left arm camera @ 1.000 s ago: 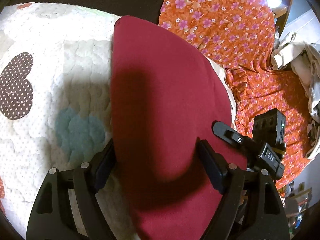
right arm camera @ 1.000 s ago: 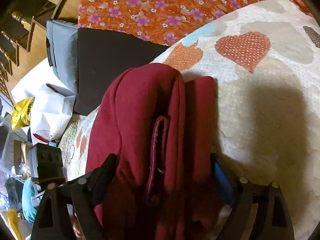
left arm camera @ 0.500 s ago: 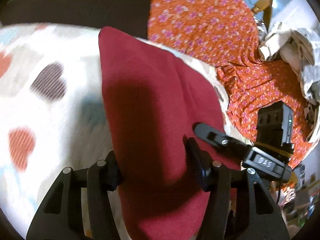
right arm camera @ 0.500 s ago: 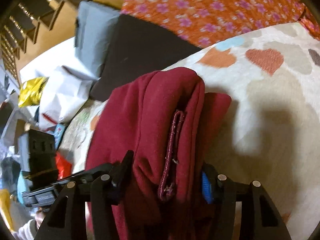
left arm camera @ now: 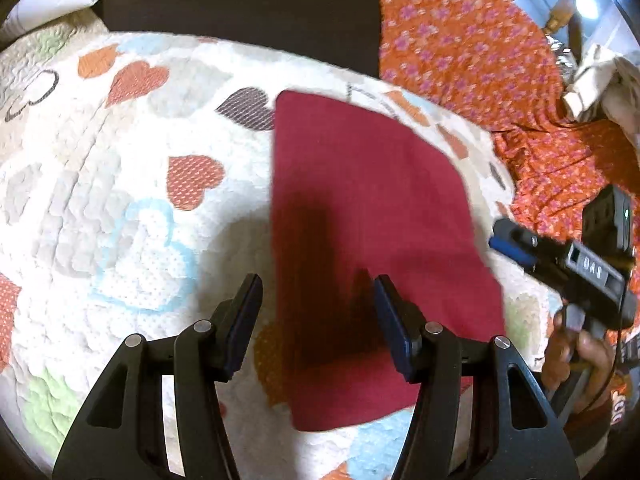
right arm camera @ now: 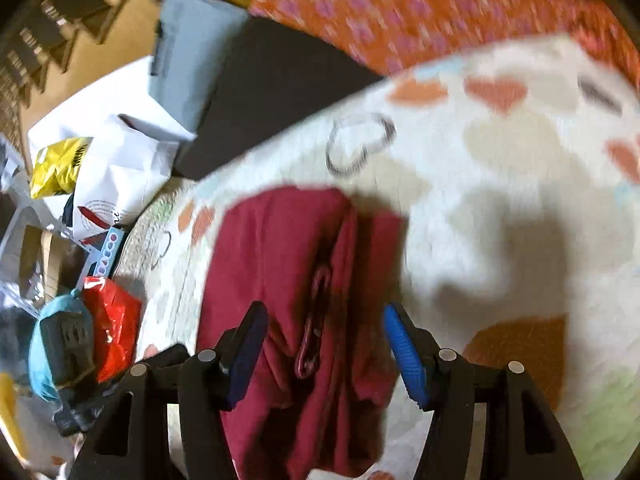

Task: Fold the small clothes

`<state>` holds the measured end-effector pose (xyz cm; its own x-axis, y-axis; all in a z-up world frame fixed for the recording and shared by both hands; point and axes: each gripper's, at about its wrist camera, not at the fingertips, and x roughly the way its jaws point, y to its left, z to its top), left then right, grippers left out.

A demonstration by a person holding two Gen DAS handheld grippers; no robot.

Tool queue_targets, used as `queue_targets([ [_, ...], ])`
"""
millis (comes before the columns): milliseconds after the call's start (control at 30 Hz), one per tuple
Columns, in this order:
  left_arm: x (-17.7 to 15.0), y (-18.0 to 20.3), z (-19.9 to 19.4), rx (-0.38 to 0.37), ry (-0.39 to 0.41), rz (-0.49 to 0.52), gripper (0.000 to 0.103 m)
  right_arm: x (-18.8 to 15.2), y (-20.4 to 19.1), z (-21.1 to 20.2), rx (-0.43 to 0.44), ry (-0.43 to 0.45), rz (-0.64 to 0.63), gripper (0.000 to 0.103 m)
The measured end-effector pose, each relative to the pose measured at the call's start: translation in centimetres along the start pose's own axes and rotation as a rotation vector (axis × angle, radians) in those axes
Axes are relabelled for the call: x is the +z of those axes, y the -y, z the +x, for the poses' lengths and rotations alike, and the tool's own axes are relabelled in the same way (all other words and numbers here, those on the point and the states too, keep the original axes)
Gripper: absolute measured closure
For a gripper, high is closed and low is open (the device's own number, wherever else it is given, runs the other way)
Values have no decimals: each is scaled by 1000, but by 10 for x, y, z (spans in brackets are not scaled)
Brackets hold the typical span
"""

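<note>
A dark red folded garment lies flat on a white quilt with heart patches. My left gripper is open and hovers above the garment's near left part, holding nothing. In the right wrist view the garment shows its stacked folded edges and a seam. My right gripper is open above that end, holding nothing. The right gripper also shows at the right edge of the left wrist view.
Orange floral fabric lies beyond the quilt, with a black cushion at its far edge. A pile of pale cloth sits at far right. White bags, a red packet and clutter lie left of the quilt.
Both grippers have risen and pulled back from the garment, which now lies lower and smaller in view. Their jaws stand apart above the cloth, clear of it.
</note>
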<state>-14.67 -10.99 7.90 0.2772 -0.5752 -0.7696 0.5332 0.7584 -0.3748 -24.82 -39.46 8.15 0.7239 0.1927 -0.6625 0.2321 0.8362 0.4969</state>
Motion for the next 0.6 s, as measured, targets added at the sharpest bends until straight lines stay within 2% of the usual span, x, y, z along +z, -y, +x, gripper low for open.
queue_targets([
  [133, -2, 21, 6, -21, -7, 58, 46, 9, -33, 5, 10, 22, -143, 52],
  [233, -7, 33, 15, 16, -5, 123, 46, 16, -53, 25, -2, 19, -218, 60],
  [333, -6, 41, 26, 45, -15, 156, 45, 22, -48, 47, -46, -9, -250, 65],
  [433, -7, 43, 33, 40, -24, 166, 42, 24, -30, 74, -139, -64, -270, 77],
  [533, -5, 47, 37, 49, -23, 185, 39, 26, -7, 83, -85, -54, -207, 80],
  [600, -5, 50, 40, 58, -26, 191, 37, 27, -6, 80, -73, -56, -198, 80],
])
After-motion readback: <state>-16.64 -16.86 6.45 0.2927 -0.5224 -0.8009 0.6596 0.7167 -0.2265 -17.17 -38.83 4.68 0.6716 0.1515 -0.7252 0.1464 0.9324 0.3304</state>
